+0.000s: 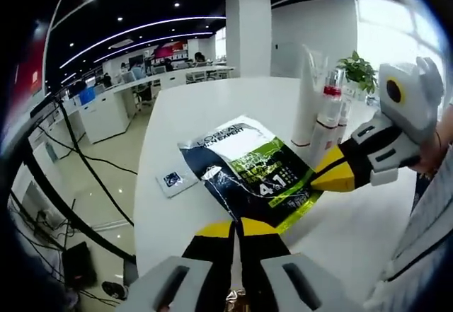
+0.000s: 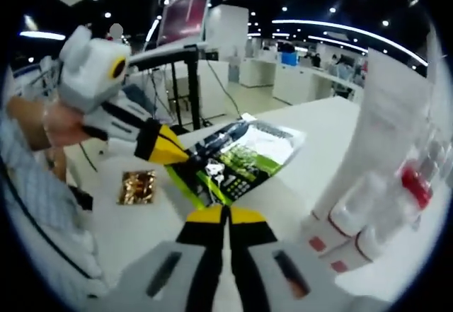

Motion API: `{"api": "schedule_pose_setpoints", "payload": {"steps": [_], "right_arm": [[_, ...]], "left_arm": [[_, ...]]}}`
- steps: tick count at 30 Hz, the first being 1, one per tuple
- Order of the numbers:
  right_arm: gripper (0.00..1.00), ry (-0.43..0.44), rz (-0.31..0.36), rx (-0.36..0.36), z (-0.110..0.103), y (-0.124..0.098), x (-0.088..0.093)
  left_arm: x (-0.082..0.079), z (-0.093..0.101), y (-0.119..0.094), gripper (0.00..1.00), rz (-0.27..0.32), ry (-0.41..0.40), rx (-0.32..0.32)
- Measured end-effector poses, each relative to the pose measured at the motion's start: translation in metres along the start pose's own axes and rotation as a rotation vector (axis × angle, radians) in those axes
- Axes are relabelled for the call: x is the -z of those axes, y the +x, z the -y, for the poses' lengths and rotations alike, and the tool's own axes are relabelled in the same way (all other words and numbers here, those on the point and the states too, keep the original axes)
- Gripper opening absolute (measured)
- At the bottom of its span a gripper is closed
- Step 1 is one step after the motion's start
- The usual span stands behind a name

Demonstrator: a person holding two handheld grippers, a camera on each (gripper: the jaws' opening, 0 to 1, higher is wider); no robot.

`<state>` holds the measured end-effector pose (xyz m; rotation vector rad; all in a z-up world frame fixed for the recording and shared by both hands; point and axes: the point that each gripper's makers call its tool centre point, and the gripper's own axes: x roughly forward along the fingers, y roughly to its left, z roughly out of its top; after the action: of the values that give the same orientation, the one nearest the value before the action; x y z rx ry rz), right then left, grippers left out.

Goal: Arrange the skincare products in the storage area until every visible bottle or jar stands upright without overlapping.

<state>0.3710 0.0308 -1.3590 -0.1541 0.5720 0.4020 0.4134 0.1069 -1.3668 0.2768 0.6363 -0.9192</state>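
Note:
A flat L'Oreal packet (image 1: 244,167), dark blue, white and green, hangs just above the white table (image 1: 205,107), held by both grippers. My left gripper (image 1: 237,226) is shut on its near edge. The right gripper (image 1: 327,176) comes in from the right, its yellow tips pinching the packet's right edge. In the right gripper view my right gripper (image 2: 226,215) is shut on the packet (image 2: 241,158), and the left gripper (image 2: 170,151) grips its far left corner. White tubes (image 1: 310,93) and a red-banded bottle (image 1: 328,114) stand upright behind the packet; these tubes (image 2: 375,149) rise at the right.
A small card (image 1: 173,180) lies on the table left of the packet. A gold foil sachet (image 2: 138,186) lies flat by the table's edge. A potted plant (image 1: 357,71) stands behind the tubes. A person's hand (image 2: 53,124) holds the left gripper. Desks and cables lie beyond the table.

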Motion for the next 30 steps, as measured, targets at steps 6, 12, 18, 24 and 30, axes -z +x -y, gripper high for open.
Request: {"api": "schedule_pose_setpoints", "payload": {"steps": [6,12,18,24,30], "right_arm": [[0.01,0.039,-0.032,0.064,0.014,-0.002,0.017],[0.02,0.014,-0.053,0.114,0.027,-0.002,0.026],[0.00,0.007,-0.053,0.120,0.029,0.000,0.030],[0.00,0.022,-0.054,0.128,0.030,-0.005,0.032],[0.01,0.047,-0.059,0.115,0.024,-0.006,0.038]], "left_arm": [[-0.005,0.013,0.017,0.01,-0.018,0.035,0.018],[-0.002,0.013,0.030,0.00,-0.044,0.022,0.013],[0.003,0.017,0.037,0.00,-0.065,0.009,0.022],[0.005,0.015,0.037,0.00,-0.076,0.071,-0.001],[0.011,0.008,0.037,0.00,-0.082,0.036,-0.019]]}}
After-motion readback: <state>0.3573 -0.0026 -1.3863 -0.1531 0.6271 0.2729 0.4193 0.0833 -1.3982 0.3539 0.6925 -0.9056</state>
